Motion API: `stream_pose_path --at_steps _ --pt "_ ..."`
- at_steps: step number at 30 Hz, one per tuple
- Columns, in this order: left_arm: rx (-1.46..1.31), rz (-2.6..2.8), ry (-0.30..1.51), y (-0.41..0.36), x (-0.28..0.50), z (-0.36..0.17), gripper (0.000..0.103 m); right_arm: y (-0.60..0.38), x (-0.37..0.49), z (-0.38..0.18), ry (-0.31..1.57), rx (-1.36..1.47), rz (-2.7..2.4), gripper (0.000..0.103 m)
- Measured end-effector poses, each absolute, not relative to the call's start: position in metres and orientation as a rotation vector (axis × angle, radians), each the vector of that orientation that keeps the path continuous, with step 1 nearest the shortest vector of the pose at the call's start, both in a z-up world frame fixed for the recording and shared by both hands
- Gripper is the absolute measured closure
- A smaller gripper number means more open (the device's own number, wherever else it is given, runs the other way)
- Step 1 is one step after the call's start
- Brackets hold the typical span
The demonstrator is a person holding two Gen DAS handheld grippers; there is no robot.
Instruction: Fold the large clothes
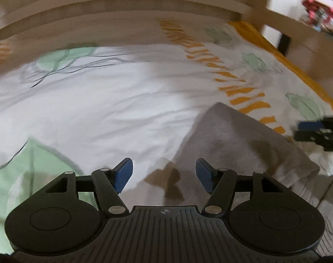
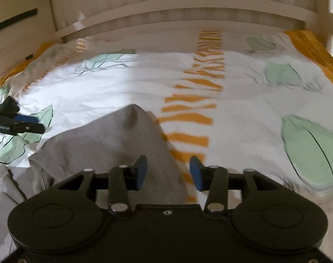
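While both grippers hang over the bed (image 1: 122,114), a grey garment (image 1: 239,140) lies crumpled on the white bedspread with its green leaves and orange stripes. It sits toward the near edge of the bed, and one corner of it stands up in a soft peak pointing at the wooden headboard (image 1: 122,6).

From the left wrist view, the left gripper (image 1: 164,175) has its blue fingers (image 1: 123,174) well apart with nothing between them — only bedspread and the garment's near hem show in the gap. The garment lies mostly to its right, and the right gripper (image 1: 307,129) shows small at the right edge of that view, beyond the cloth.

From the right wrist view, the right gripper (image 2: 168,173) also stands with its jaws apart and nothing clamped. The garment's right edge runs through the gap below its fingers, though whether cloth and pads touch cannot be told. Both views are blurred.
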State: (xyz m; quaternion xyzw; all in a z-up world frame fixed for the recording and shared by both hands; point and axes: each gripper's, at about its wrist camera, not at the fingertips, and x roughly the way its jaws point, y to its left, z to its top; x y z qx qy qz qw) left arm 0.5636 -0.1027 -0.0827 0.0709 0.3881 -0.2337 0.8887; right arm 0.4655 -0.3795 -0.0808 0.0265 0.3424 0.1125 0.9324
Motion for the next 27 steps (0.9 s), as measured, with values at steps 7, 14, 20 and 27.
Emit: stream_pose_path --at_steps 7,14,20,27 --pt "0.217 -0.539 0.899 -0.133 0.591 -0.116 0.041 -0.359 0.512 -0.103 0.789 0.061 0.276 0.047" --pt "0.145 -0.542 0.947 -0.134 0.613 -0.129 0.045 -0.357 0.534 -0.119 0.829 0.091 0.288 0.046" --pt "0.141 -0.546 0.868 -0.133 0.597 -0.116 0.099 -0.351 0.532 -0.113 0.820 0.078 0.284 0.093" --pt "0.160 -0.557 0.575 -0.110 0.512 -0.070 0.099 -0.341 0.466 -0.064 0.604 -0.024 0.310 0.094"
